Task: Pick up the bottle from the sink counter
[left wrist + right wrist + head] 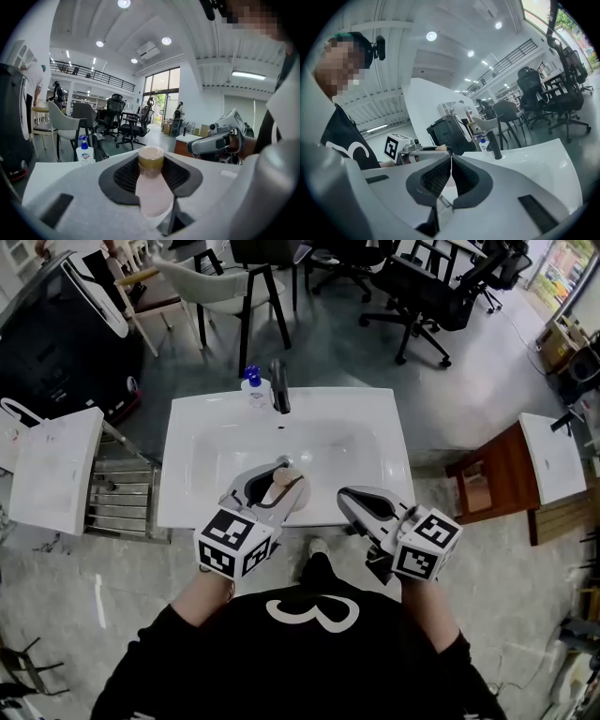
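Note:
A small pale pink bottle [282, 487] with a tan cap is held over the front of the white sink basin [216, 451]. My left gripper [283, 472] is shut on it. In the left gripper view the bottle [153, 187] fills the gap between the dark pads, cap pointing away, with the left gripper [151, 164] closed round its body. My right gripper [346, 496] hovers over the sink's front right rim, shut and holding nothing. Its jaws [450, 164] meet in the right gripper view. It also shows beside the bottle as the right gripper [216, 139].
A dark faucet [279, 385] and a blue-pump soap bottle [253, 386] stand at the sink's back edge. Spare white basins lie left [56, 470] and right [553, 456]. A metal rack [117, 495], a wooden table [497, 479] and office chairs [422, 287] surround the sink.

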Motion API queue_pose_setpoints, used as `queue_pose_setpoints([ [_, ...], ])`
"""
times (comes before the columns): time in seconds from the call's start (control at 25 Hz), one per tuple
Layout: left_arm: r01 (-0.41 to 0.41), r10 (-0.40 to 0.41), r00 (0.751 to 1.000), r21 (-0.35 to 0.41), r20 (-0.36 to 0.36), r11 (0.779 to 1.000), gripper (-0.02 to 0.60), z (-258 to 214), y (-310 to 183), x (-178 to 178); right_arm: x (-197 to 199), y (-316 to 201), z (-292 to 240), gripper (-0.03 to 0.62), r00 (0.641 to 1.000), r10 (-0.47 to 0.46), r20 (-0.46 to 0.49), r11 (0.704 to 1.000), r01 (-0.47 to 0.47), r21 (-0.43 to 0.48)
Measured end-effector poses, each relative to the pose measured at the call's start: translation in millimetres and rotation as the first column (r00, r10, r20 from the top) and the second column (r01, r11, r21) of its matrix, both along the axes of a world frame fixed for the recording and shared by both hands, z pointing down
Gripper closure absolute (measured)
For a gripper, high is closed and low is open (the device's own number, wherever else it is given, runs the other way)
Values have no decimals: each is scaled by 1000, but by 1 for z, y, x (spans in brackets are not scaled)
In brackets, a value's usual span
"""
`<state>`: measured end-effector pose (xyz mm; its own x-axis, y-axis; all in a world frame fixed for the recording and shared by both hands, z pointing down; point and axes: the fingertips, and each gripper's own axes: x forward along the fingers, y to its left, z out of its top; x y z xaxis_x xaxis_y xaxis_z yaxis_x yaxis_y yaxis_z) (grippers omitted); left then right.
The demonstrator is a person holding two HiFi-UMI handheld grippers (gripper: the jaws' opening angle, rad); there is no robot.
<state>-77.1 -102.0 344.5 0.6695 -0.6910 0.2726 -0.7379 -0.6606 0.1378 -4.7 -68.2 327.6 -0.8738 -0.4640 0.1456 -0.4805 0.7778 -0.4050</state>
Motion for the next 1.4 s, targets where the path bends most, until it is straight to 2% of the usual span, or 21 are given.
queue_pose_setpoints([
  [0.64, -58, 59, 997, 36, -49, 998, 439, -30, 72, -11, -13, 63, -19, 580, 999, 13, -30, 998, -11, 67],
  [0.88, -63, 65, 997, 49, -49, 997, 439, -32, 86, -13, -17, 75, -23, 580, 999, 21, -48, 995, -17, 97],
  [1.4, -70, 73, 996, 61, -48, 996, 439, -32, 103, -15, -23, 93, -23, 580, 999, 24, -43, 995, -20, 100],
])
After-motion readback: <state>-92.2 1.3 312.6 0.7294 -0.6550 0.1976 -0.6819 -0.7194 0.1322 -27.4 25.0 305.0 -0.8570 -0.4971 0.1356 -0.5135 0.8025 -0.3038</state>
